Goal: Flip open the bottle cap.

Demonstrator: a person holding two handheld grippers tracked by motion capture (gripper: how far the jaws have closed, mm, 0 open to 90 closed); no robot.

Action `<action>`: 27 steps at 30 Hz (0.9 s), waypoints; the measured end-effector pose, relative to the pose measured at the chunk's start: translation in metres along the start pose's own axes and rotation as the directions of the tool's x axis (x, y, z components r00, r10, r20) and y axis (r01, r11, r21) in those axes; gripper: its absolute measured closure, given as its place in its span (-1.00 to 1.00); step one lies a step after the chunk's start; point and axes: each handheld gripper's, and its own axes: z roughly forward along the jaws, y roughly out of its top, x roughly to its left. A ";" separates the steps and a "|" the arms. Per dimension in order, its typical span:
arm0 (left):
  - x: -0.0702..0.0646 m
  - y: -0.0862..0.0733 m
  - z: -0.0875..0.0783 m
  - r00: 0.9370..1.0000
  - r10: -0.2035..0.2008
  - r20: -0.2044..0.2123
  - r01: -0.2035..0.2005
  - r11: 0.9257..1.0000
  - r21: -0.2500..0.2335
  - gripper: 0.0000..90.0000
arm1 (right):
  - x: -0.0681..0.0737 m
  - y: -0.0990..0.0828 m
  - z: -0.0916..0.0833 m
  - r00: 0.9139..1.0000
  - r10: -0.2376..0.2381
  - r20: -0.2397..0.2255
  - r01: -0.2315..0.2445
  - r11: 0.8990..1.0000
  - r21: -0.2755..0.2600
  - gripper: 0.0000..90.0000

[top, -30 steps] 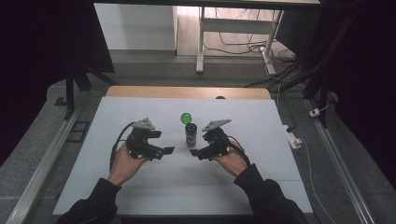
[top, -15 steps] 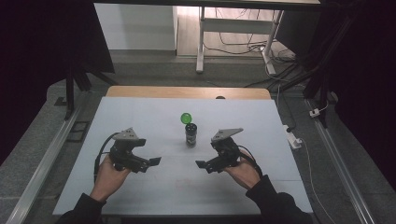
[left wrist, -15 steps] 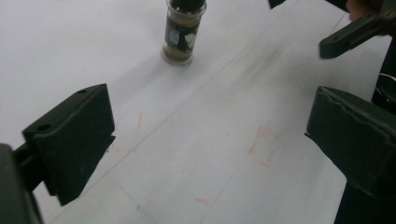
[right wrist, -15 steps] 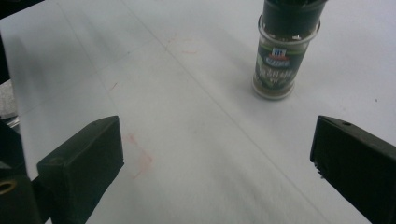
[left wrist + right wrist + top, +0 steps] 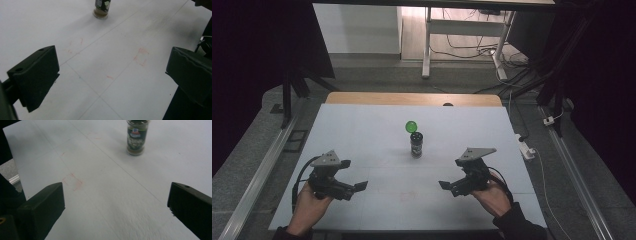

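A small spice jar [image 5: 416, 144] with a dark label stands upright near the middle of the white table [image 5: 362, 135]. A round green cap [image 5: 411, 126] lies just behind it. My left gripper [image 5: 354, 177] is held at the front left, well away from the jar. Its jaws have just been opening and stand wide with nothing between them. My right gripper [image 5: 451, 181] is at the front right, also wide after opening, and holds nothing. The left gripper view has the jar [image 5: 102, 8] far ahead beyond my left gripper [image 5: 113, 75]. In the right gripper view the jar [image 5: 137, 137] stands past my right gripper [image 5: 115, 207].
Faint red marks [image 5: 141, 56] and thin seams cross the tabletop. A wooden strip [image 5: 412, 98] runs along the far edge. Metal rails [image 5: 262, 165] flank the table, and a white power strip [image 5: 526, 148] with cables lies off its right side.
Both hands have drawn back from the jar, outward and toward the near edge. Both pairs of jaws have opened wider. The jar and the green cap have stayed in place.
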 end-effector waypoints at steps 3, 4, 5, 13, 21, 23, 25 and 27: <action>0.000 -0.007 -0.008 1.000 -0.007 -0.011 0.007 1.000 -0.009 -1.00 | -0.003 -0.008 -0.010 0.999 0.024 0.023 -0.024 1.000 -0.014 -1.00; 0.000 -0.010 -0.011 1.000 -0.011 -0.013 0.011 1.000 -0.010 -1.00 | -0.003 -0.011 -0.013 0.999 0.032 0.033 -0.032 0.999 -0.018 -1.00; 0.000 -0.012 -0.013 1.000 -0.014 -0.017 0.014 1.000 -0.012 -1.00 | -0.004 -0.014 -0.017 0.998 0.036 0.045 -0.035 0.999 -0.021 -1.00; 0.004 -0.034 -0.032 0.997 -0.060 -0.050 0.059 0.998 -0.021 -1.00 | -0.008 -0.039 -0.043 0.987 0.085 0.139 -0.079 0.996 -0.050 -1.00; 0.008 -0.052 -0.046 0.991 -0.103 -0.088 0.102 0.994 -0.026 -1.00 | -0.020 -0.068 -0.068 0.959 0.180 0.217 -0.169 0.983 -0.072 -1.00; 0.009 -0.056 -0.050 0.989 -0.113 -0.097 0.110 0.993 -0.031 -1.00 | -0.021 -0.074 -0.073 0.951 0.202 0.233 -0.189 0.979 -0.076 -1.00; 0.010 -0.060 -0.053 0.987 -0.118 -0.110 0.115 0.993 -0.030 -1.00 | -0.023 -0.079 -0.077 0.945 0.216 0.248 -0.203 0.976 -0.077 -1.00; 0.011 -0.064 -0.055 0.985 -0.126 -0.121 0.124 0.992 -0.024 -1.00 | -0.023 -0.082 -0.081 0.939 0.230 0.254 -0.216 0.973 -0.081 -1.00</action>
